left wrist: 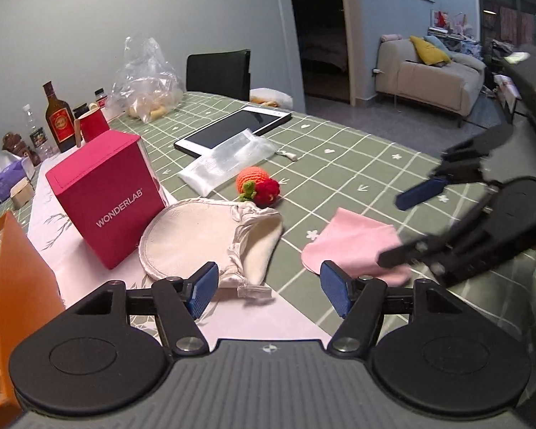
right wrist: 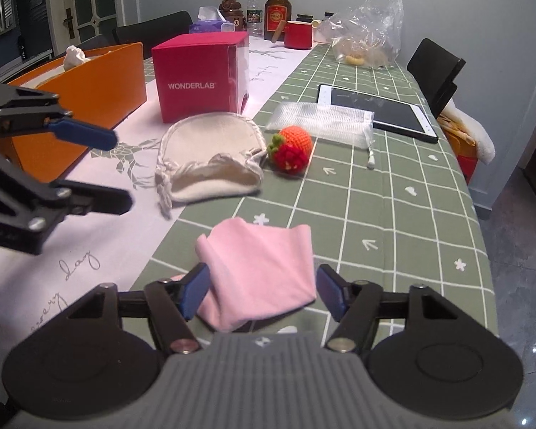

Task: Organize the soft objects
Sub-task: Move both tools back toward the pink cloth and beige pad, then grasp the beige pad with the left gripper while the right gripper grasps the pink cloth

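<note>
The counter [right wrist: 393, 207] wears a green grid cloth with a pale runner down one side. At its edge stands an orange box [right wrist: 89, 85], open on top, with something white showing inside. Beside that, on the runner, sits a pink carton [right wrist: 196, 78]. A tablet [right wrist: 378, 111] lies flat farther back, with a clear mesh bag [right wrist: 321, 119] overlapping its near edge.

The left gripper [left wrist: 269, 287] hangs just above a cream pouch [left wrist: 203, 239], jaws spread, nothing between them. The pouch lies half on the runner, its gathered mouth towards the green cloth, just in front of the carton.

The right gripper [right wrist: 262, 291] has its jaws spread on either side of a folded pink cloth [right wrist: 264, 268] that lies on the green cloth near the counter's front; the pads do not press on it.

A crocheted toy [right wrist: 291, 148], orange and red with a green tuft, rests just beyond the pouch's mouth.
</note>
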`<control>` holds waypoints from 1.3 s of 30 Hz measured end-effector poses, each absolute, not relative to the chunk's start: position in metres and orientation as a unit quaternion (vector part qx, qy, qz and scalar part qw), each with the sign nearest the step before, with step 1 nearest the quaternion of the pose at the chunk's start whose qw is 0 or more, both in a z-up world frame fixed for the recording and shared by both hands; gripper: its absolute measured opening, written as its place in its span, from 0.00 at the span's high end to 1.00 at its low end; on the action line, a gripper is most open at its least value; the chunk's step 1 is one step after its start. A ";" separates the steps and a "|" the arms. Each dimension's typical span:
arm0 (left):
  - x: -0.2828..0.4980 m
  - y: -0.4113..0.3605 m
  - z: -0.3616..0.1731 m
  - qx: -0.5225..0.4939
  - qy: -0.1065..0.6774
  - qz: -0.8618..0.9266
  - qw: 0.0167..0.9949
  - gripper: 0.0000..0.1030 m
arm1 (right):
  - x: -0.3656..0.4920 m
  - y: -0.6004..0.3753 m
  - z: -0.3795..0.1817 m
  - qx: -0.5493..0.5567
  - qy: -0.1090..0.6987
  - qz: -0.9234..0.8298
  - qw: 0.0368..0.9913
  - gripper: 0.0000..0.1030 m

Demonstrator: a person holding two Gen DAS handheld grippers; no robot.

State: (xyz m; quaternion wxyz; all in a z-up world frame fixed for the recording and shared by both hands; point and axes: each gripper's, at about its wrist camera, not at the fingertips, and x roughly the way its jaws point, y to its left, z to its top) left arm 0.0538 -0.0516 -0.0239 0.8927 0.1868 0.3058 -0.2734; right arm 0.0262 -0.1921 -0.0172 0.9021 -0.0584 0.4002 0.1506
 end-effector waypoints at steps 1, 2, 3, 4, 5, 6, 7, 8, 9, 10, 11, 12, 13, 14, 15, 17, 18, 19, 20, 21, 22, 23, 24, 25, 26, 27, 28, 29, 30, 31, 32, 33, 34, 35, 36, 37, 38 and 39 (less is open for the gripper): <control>0.058 -0.053 -0.026 0.179 0.311 -0.269 0.894 0.25 | 0.026 -0.193 -0.019 -0.058 0.400 0.152 0.902 0.32; 0.063 -0.053 -0.028 0.167 0.317 -0.266 0.895 0.25 | 0.025 -0.193 -0.021 -0.057 0.400 0.153 0.902 0.30; 0.068 -0.053 -0.029 0.153 0.323 -0.264 0.896 0.25 | 0.024 -0.194 -0.022 -0.056 0.400 0.153 0.902 0.28; 0.073 -0.053 -0.030 0.141 0.327 -0.263 0.897 0.25 | 0.024 -0.195 -0.024 -0.055 0.400 0.154 0.902 0.27; 0.078 -0.053 -0.031 0.131 0.329 -0.261 0.898 0.25 | 0.024 -0.196 -0.026 -0.054 0.400 0.154 0.902 0.25; 0.083 -0.054 -0.031 0.125 0.331 -0.259 0.899 0.25 | 0.024 -0.196 -0.027 -0.053 0.400 0.152 0.902 0.25; 0.088 -0.055 -0.032 0.123 0.332 -0.256 0.899 0.25 | 0.025 -0.197 -0.029 -0.051 0.401 0.152 0.902 0.25; 0.092 -0.056 -0.032 0.123 0.334 -0.254 0.899 0.25 | 0.025 -0.196 -0.031 -0.049 0.402 0.153 0.902 0.25; 0.096 -0.059 -0.033 0.126 0.336 -0.252 0.899 0.25 | 0.025 -0.196 -0.032 -0.048 0.402 0.155 0.901 0.25; 0.100 -0.062 -0.034 0.131 0.336 -0.250 0.898 0.25 | 0.025 -0.194 -0.033 -0.048 0.402 0.156 0.901 0.25; 0.103 -0.064 -0.035 0.136 0.336 -0.249 0.898 0.25 | 0.025 -0.193 -0.033 -0.051 0.401 0.157 0.901 0.24; 0.106 -0.067 -0.036 0.142 0.336 -0.248 0.898 0.25 | 0.026 -0.191 -0.034 -0.053 0.399 0.158 0.902 0.24; 0.109 -0.070 -0.036 0.145 0.336 -0.246 0.898 0.25 | 0.026 -0.190 -0.035 -0.055 0.398 0.159 0.902 0.23; 0.112 -0.072 -0.038 0.147 0.337 -0.246 0.897 0.25 | 0.027 -0.189 -0.036 -0.054 0.398 0.161 0.901 0.22; 0.115 -0.074 -0.039 0.147 0.338 -0.245 0.897 0.25 | 0.027 -0.188 -0.036 -0.054 0.398 0.163 0.901 0.21; 0.120 -0.077 -0.041 0.146 0.339 -0.248 0.896 0.21 | 0.028 -0.187 -0.038 -0.055 0.396 0.166 0.901 0.20; 0.122 -0.079 -0.042 0.146 0.339 -0.251 0.895 0.20 | 0.028 -0.186 -0.038 -0.056 0.395 0.166 0.902 0.19; 0.123 -0.081 -0.043 0.148 0.339 -0.252 0.894 0.19 | 0.029 -0.186 -0.039 -0.056 0.395 0.166 0.902 0.19; 0.125 -0.083 -0.044 0.151 0.340 -0.251 0.893 0.19 | 0.029 -0.187 -0.040 -0.054 0.394 0.166 0.902 0.17; 0.126 -0.086 -0.045 0.153 0.341 -0.251 0.893 0.19 | 0.030 -0.188 -0.040 -0.052 0.392 0.166 0.903 0.16; 0.127 -0.088 -0.047 0.155 0.343 -0.251 0.892 0.18 | 0.031 -0.189 -0.041 -0.050 0.391 0.165 0.904 0.16; 0.129 -0.090 -0.049 0.157 0.346 -0.252 0.890 0.18 | 0.032 -0.189 -0.042 -0.048 0.392 0.163 0.904 0.16; 0.130 -0.093 -0.051 0.160 0.349 -0.253 0.888 0.18 | 0.033 -0.190 -0.044 -0.046 0.392 0.162 0.904 0.16; 0.132 -0.095 -0.054 0.165 0.353 -0.254 0.885 0.18 | 0.034 -0.191 -0.045 -0.044 0.393 0.162 0.904 0.16; 0.133 -0.097 -0.057 0.170 0.355 -0.254 0.883 0.18 | 0.035 -0.192 -0.046 -0.041 0.394 0.162 0.904 0.16; 0.134 -0.099 -0.060 0.176 0.356 -0.251 0.883 0.18 | 0.036 -0.193 -0.047 -0.039 0.396 0.163 0.903 0.16; 0.135 -0.101 -0.063 0.181 0.357 -0.247 0.882 0.18 | 0.037 -0.193 -0.049 -0.037 0.397 0.165 0.902 0.16; 0.136 -0.101 -0.065 0.184 0.358 -0.244 0.882 0.18 | 0.037 -0.194 -0.050 -0.038 0.397 0.166 0.902 0.16; 0.136 -0.102 -0.066 0.187 0.357 -0.241 0.883 0.18 | 0.037 -0.193 -0.051 -0.041 0.395 0.167 0.903 0.16; 0.137 -0.102 -0.067 0.189 0.358 -0.240 0.882 0.18 | 0.037 -0.193 -0.051 -0.045 0.393 0.168 0.903 0.16; 0.138 -0.102 -0.068 0.191 0.360 -0.239 0.881 0.19 | 0.037 -0.193 -0.051 -0.047 0.393 0.169 0.903 0.16; 0.139 -0.102 -0.069 0.194 0.363 -0.236 0.880 0.19 | 0.037 -0.193 -0.051 -0.048 0.392 0.171 0.903 0.16; 0.140 -0.103 -0.070 0.196 0.365 -0.234 0.880 0.20 | 0.037 -0.193 -0.051 -0.048 0.391 0.172 0.903 0.16; 0.141 -0.103 -0.070 0.195 0.364 -0.234 0.880 0.20 | 0.038 -0.193 -0.052 -0.049 0.391 0.173 0.903 0.16; 0.142 -0.102 -0.070 0.193 0.365 -0.234 0.880 0.20 | 0.038 -0.193 -0.052 -0.052 0.390 0.173 0.903 0.17; 0.142 -0.101 -0.070 0.190 0.367 -0.233 0.881 0.21 | 0.038 -0.192 -0.052 -0.054 0.389 0.174 0.903 0.17; 0.143 -0.101 -0.071 0.185 0.368 -0.234 0.880 0.22 | 0.038 -0.192 -0.052 -0.055 0.387 0.175 0.903 0.18; 0.144 -0.099 -0.070 0.179 0.371 -0.237 0.880 0.24 | 0.038 -0.192 -0.052 -0.055 0.386 0.177 0.904 0.21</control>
